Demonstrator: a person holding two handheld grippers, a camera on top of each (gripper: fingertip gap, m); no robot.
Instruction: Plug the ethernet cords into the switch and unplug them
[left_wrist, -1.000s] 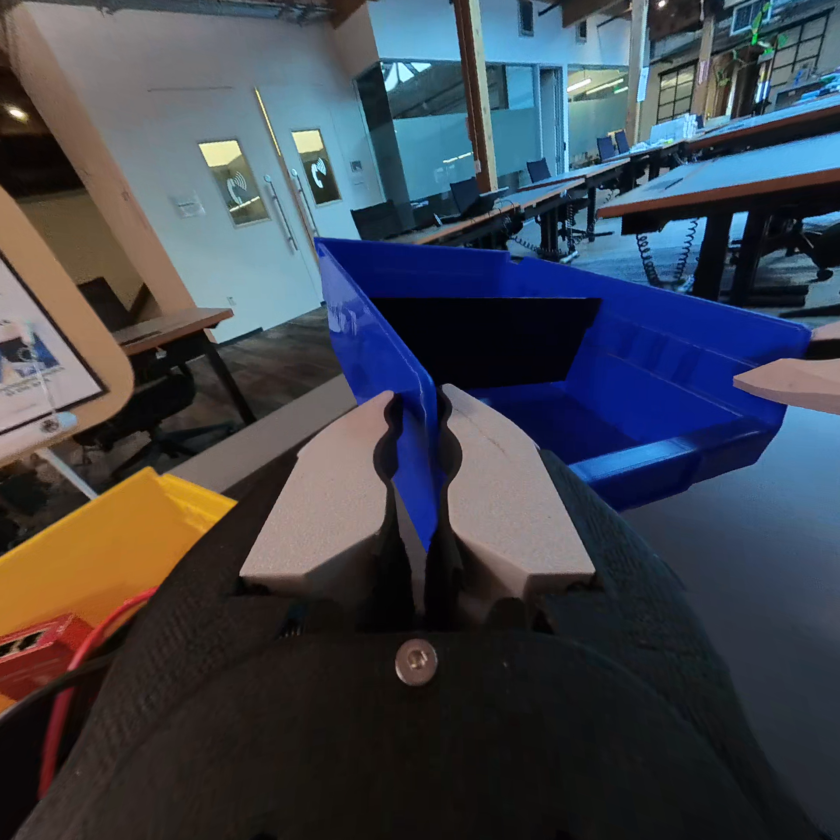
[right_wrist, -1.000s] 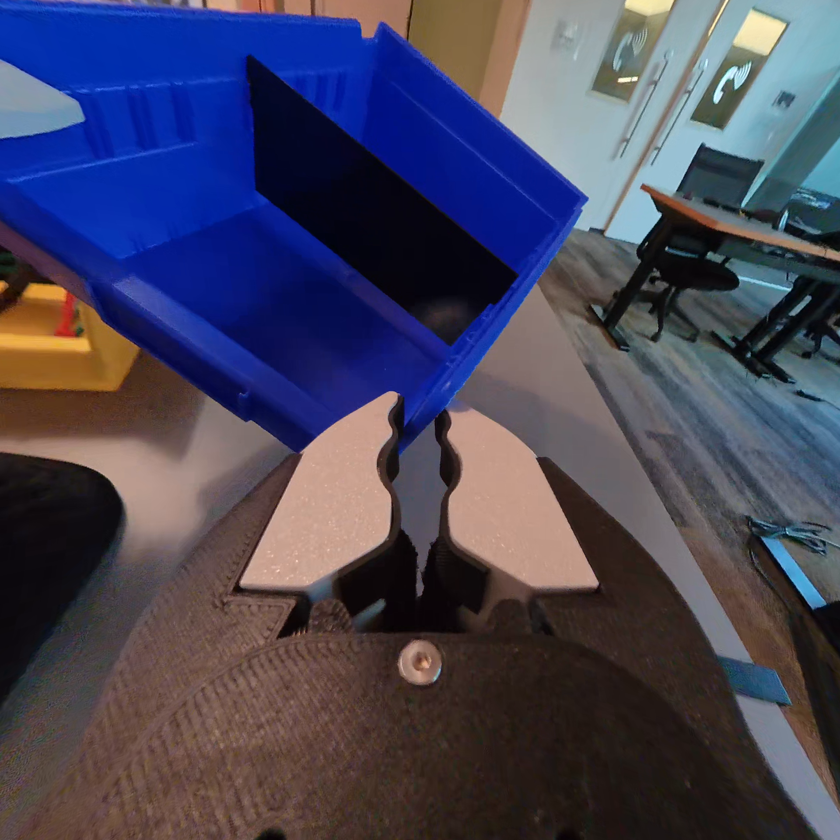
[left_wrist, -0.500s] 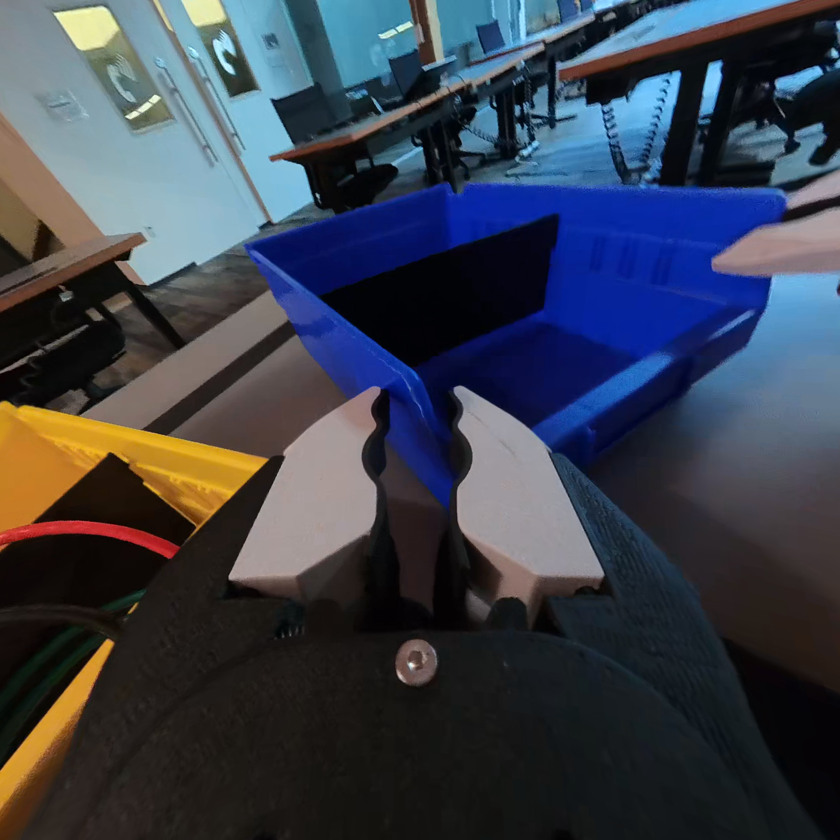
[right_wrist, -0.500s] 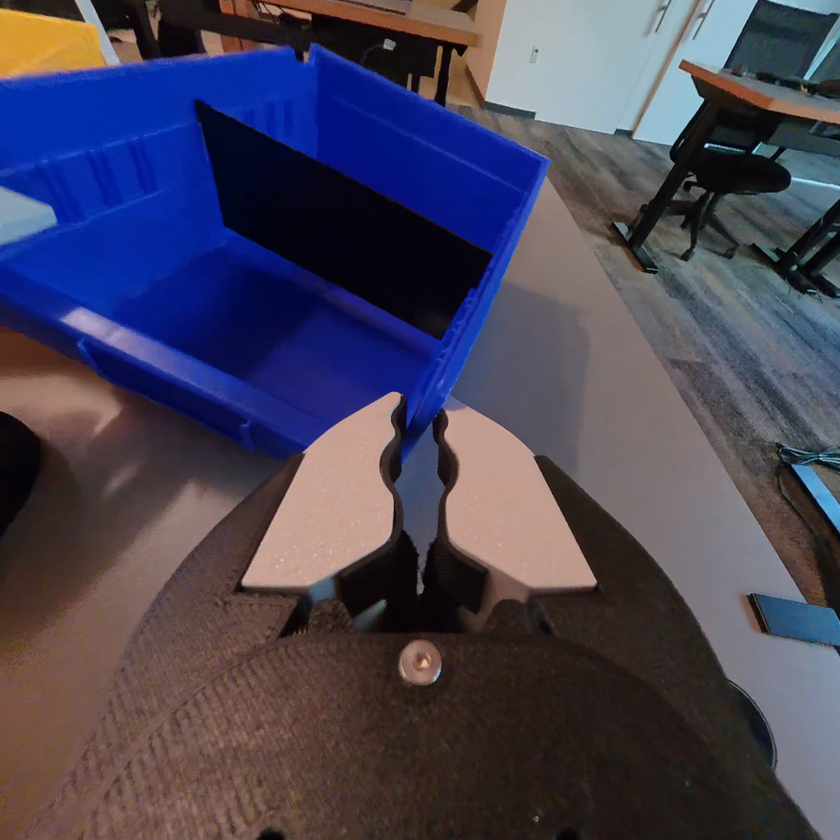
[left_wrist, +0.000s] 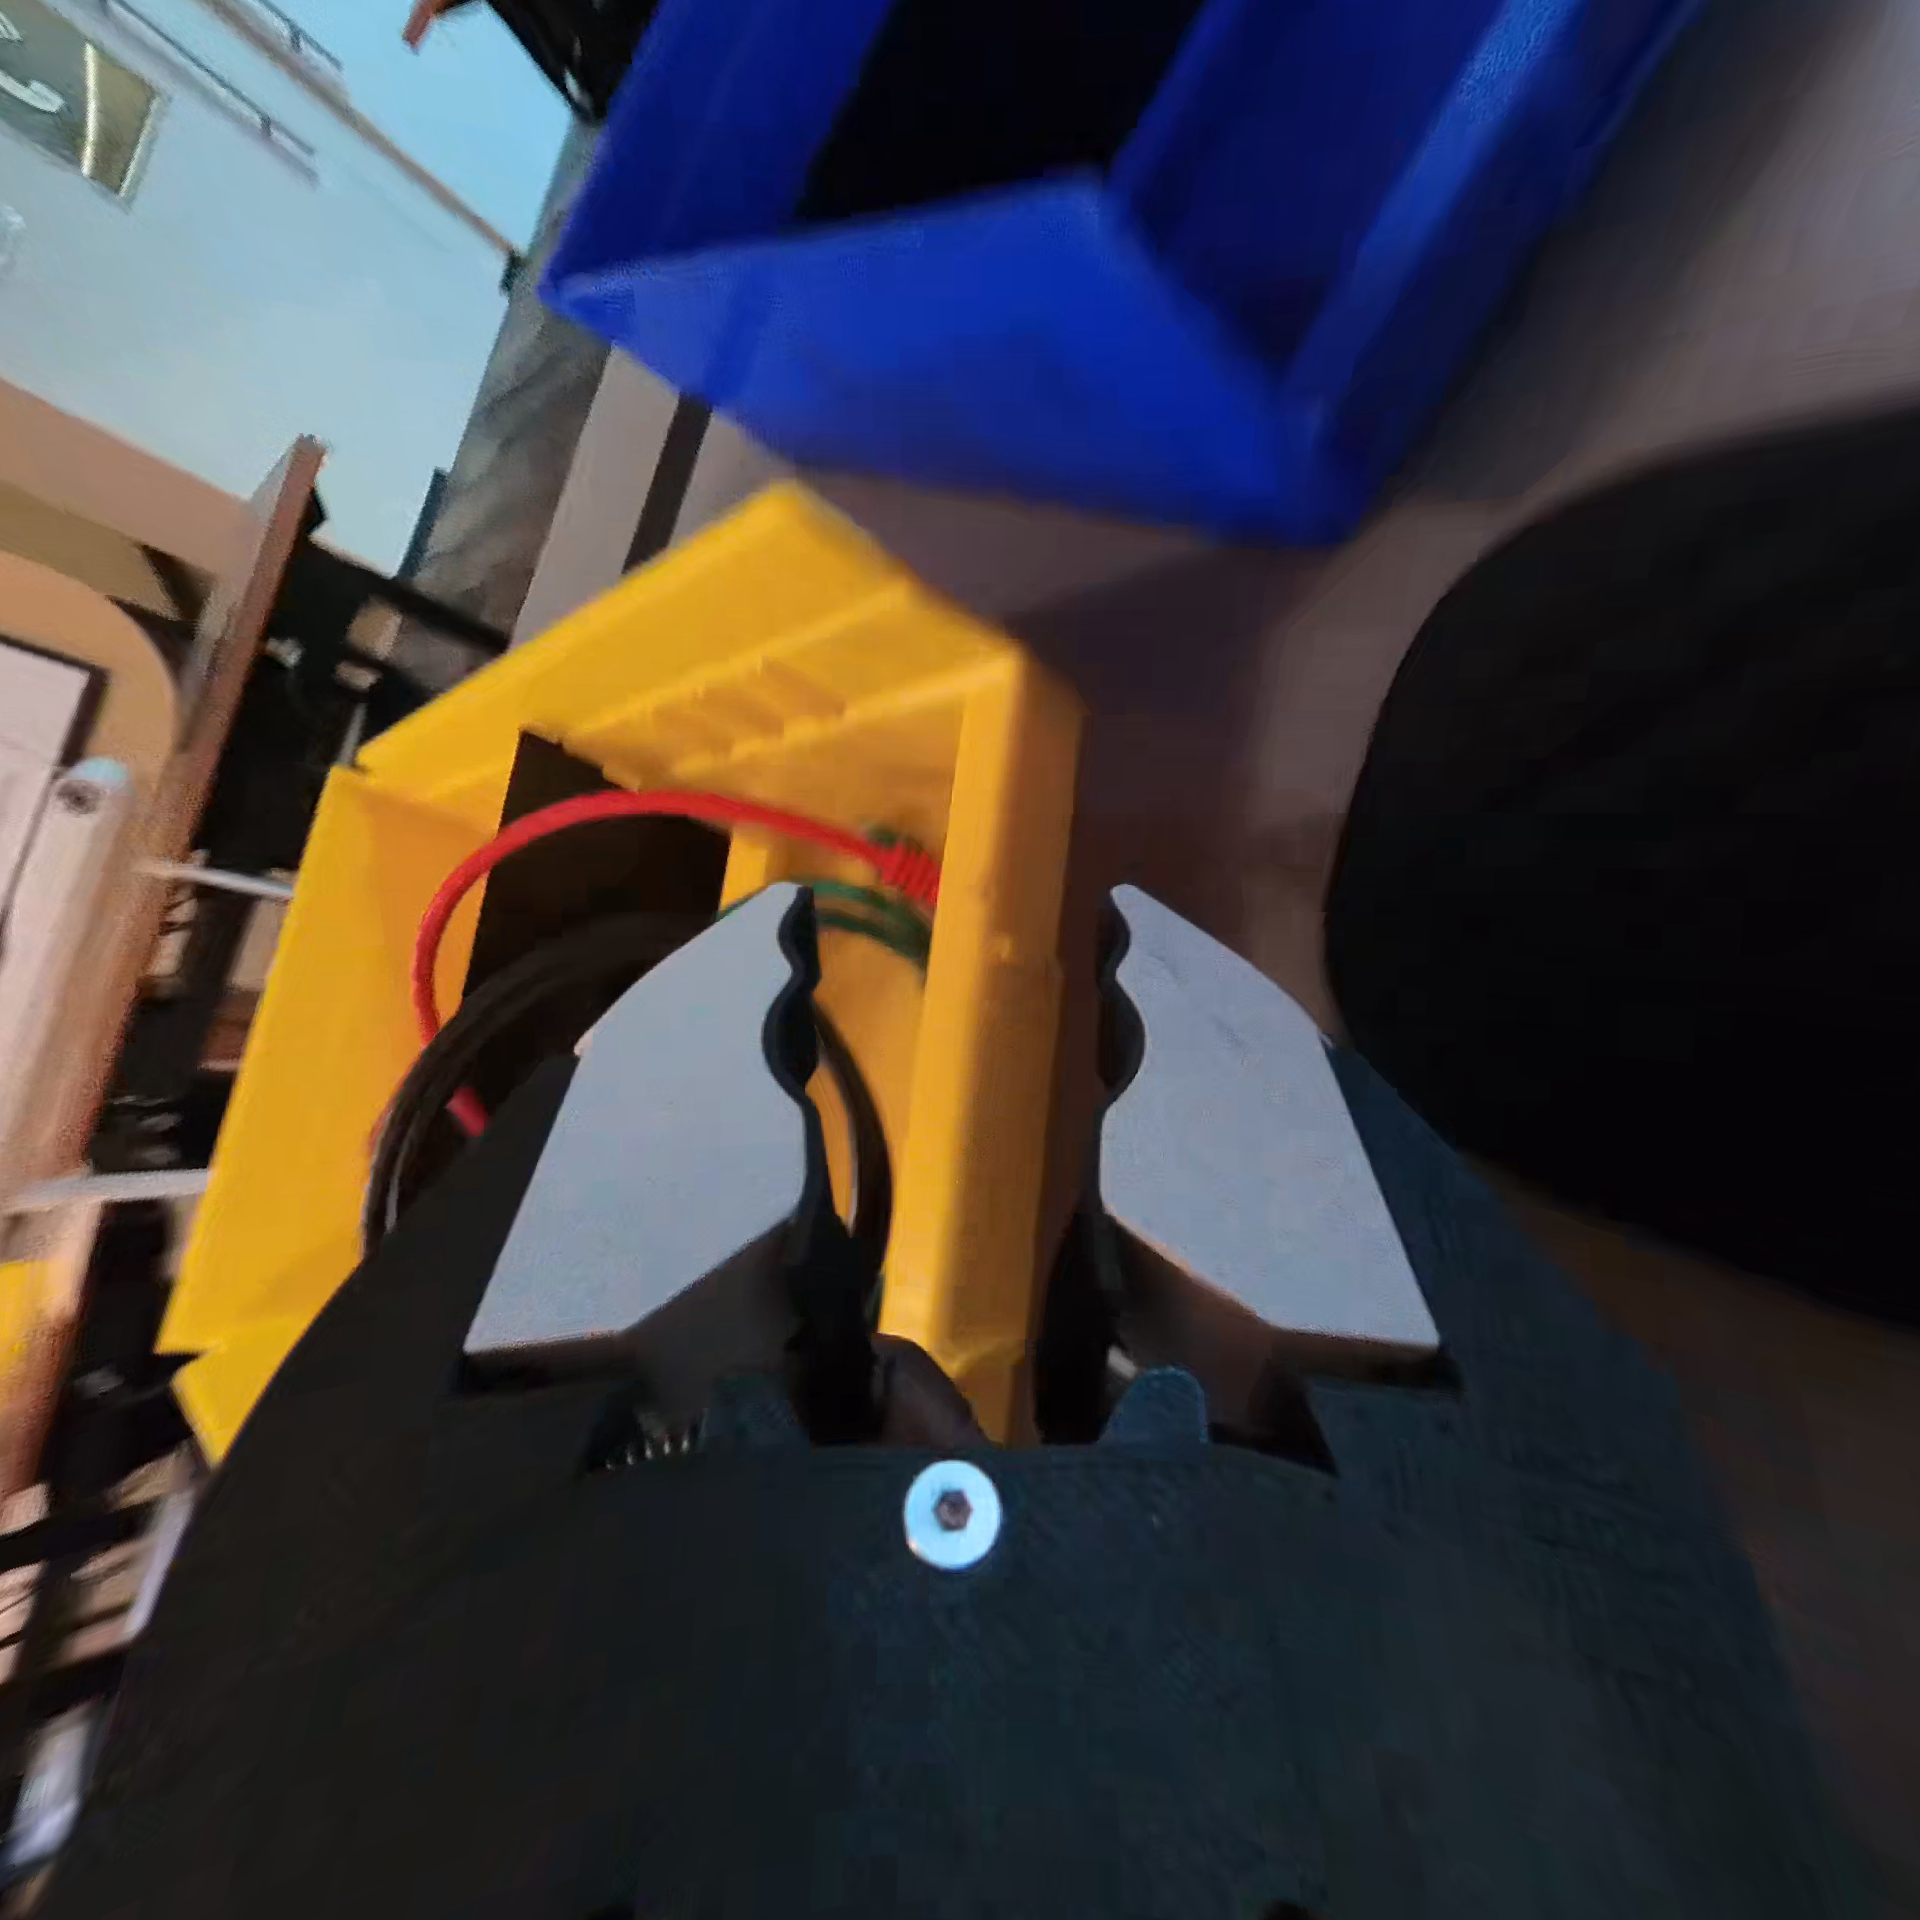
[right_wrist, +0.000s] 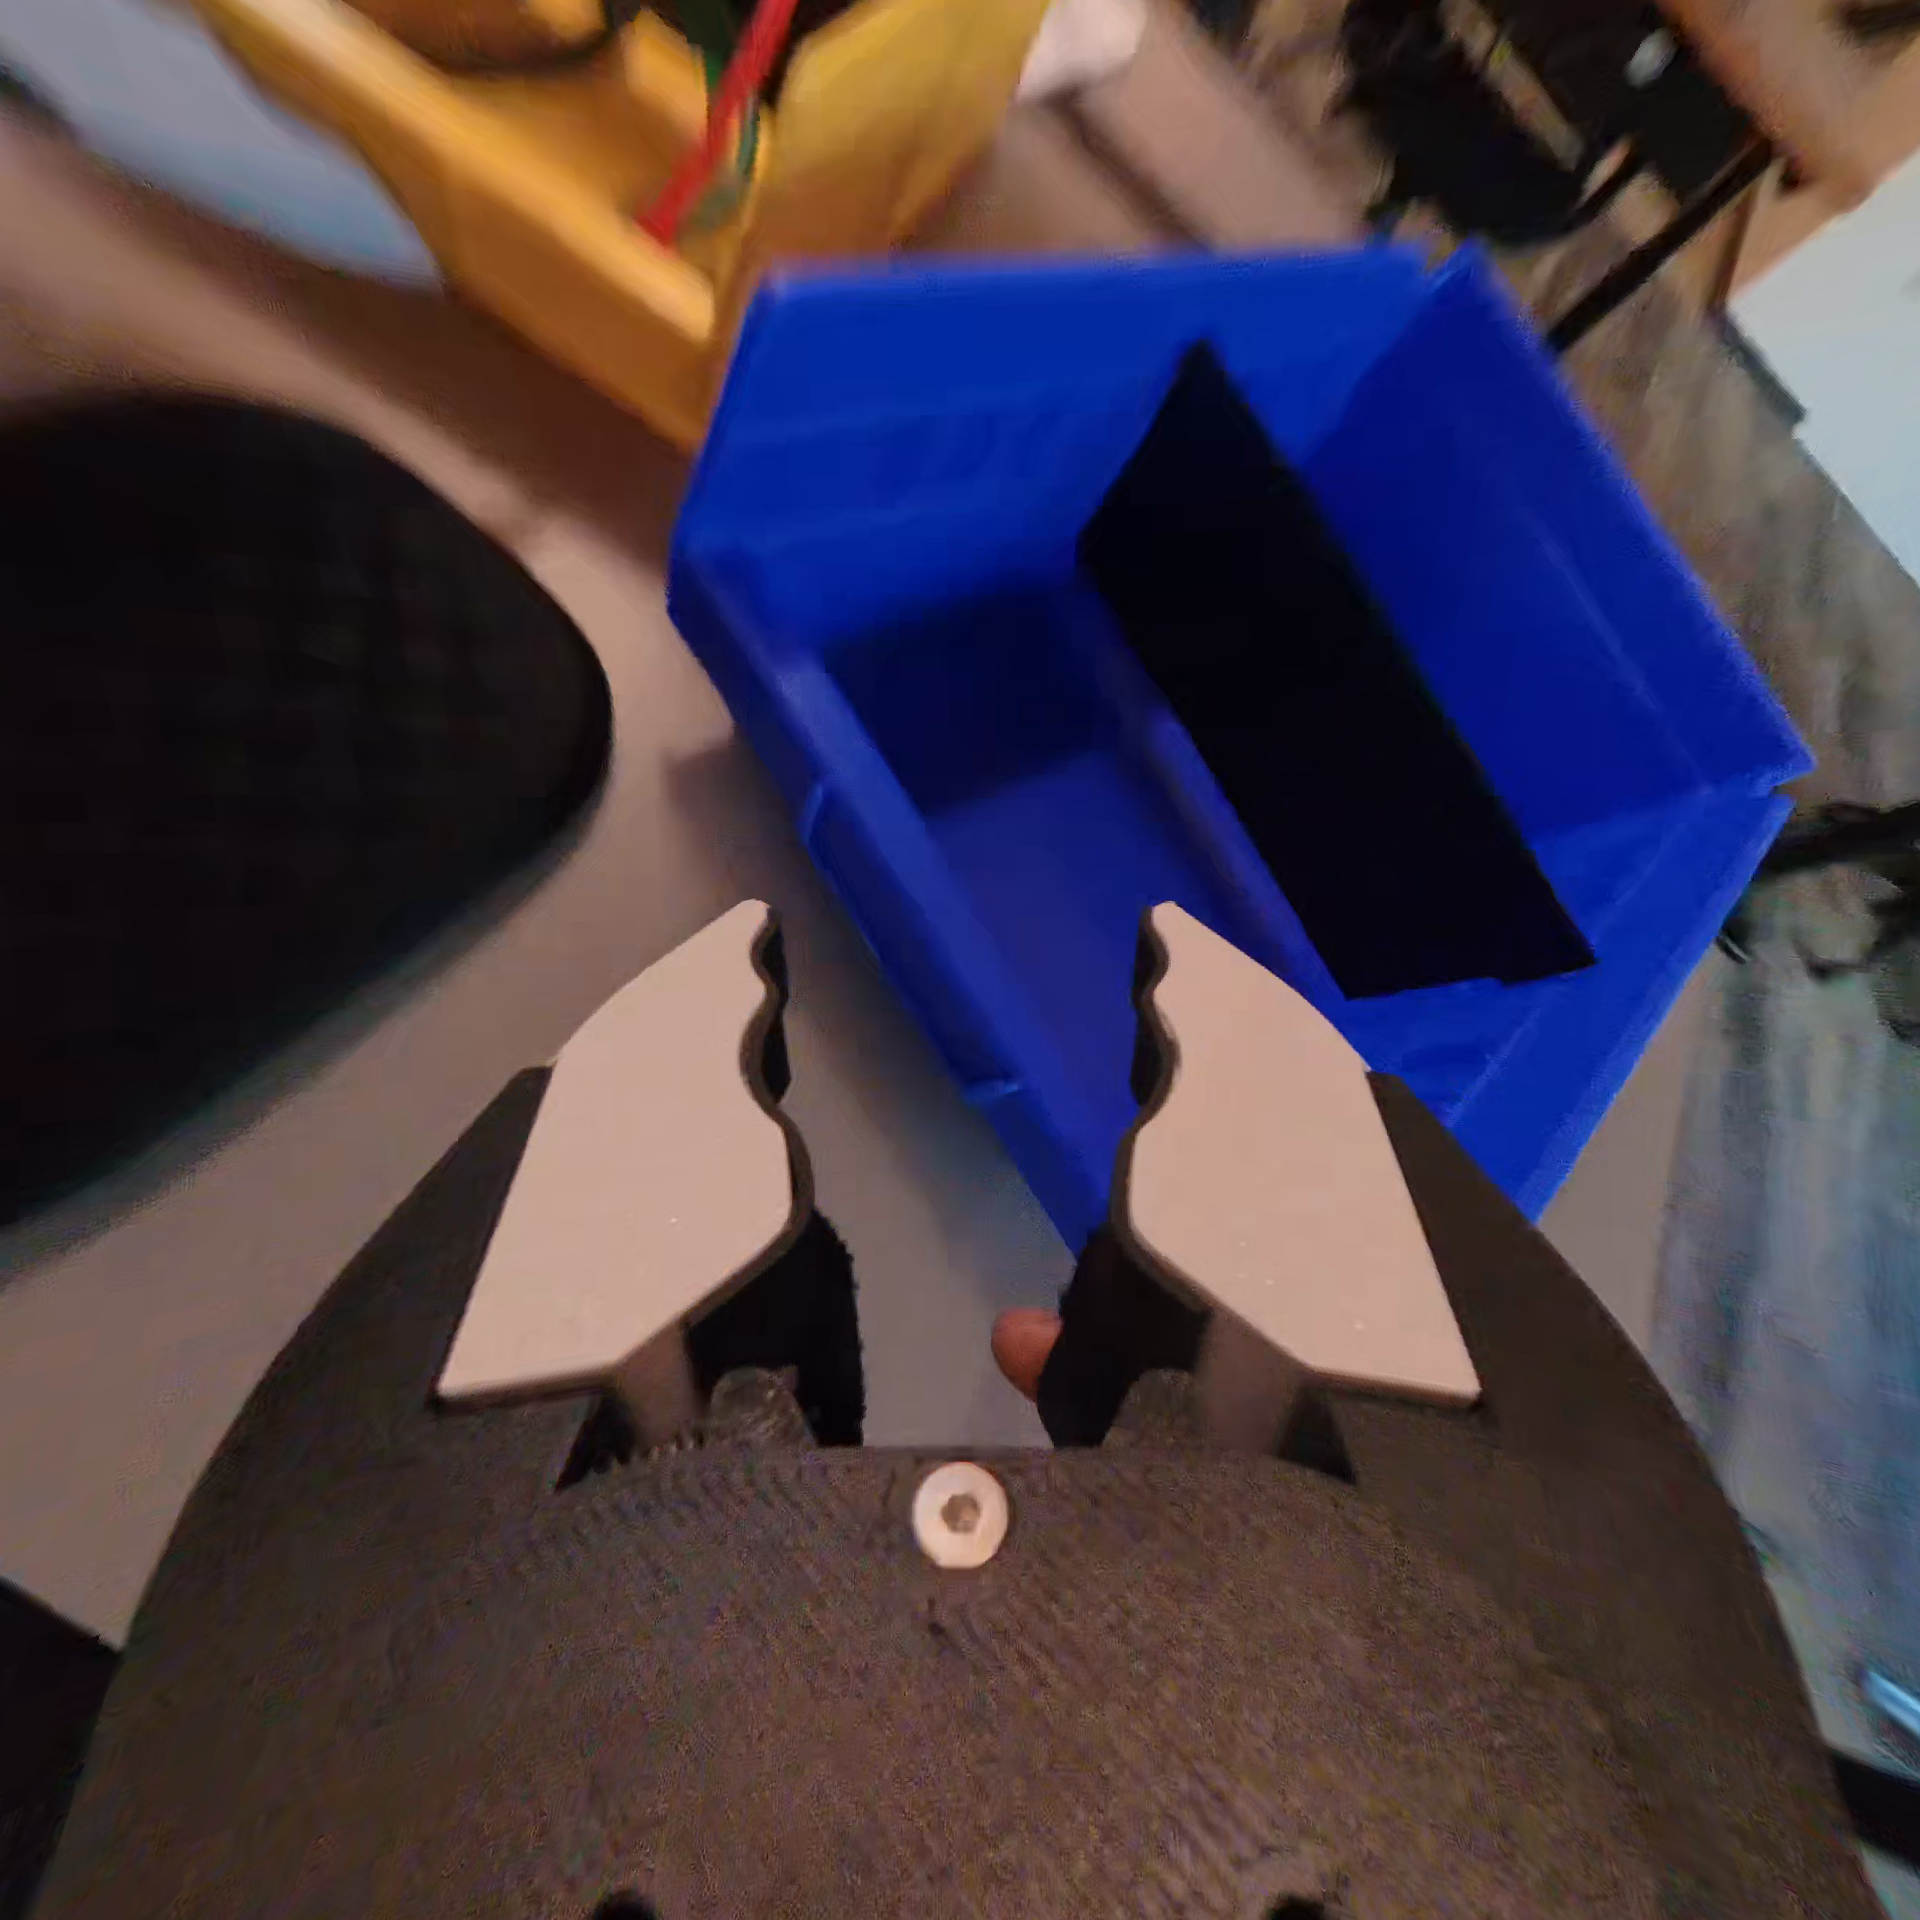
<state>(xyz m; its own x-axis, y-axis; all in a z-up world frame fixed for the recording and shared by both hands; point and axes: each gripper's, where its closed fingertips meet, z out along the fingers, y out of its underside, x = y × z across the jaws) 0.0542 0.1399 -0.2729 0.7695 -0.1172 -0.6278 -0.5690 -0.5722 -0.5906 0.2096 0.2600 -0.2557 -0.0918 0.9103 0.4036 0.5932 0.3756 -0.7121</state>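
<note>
Left wrist view: we are holding the left gripper (left_wrist: 954, 935) spread apart, empty, over the yellow bin (left_wrist: 987, 1039) wall. Red cord (left_wrist: 431, 935) and black cords (left_wrist: 488, 1013) inside are probably light and floppy, so we are favouring the stiff plug ends. Our right gripper (right_wrist: 961, 935) is hanging apart too, gripping nothing, near the blue bin (right_wrist: 1039, 436).

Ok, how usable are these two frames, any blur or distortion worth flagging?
Left wrist view: heavy motion blur smears the yellow bin, its red cable and the blue bin; only the left gripper is fairly crisp. Right wrist view: milder blur, softest at the edges; the blue bin's black divider reads clearly behind the right gripper. Both show wide-angle bending.
</note>
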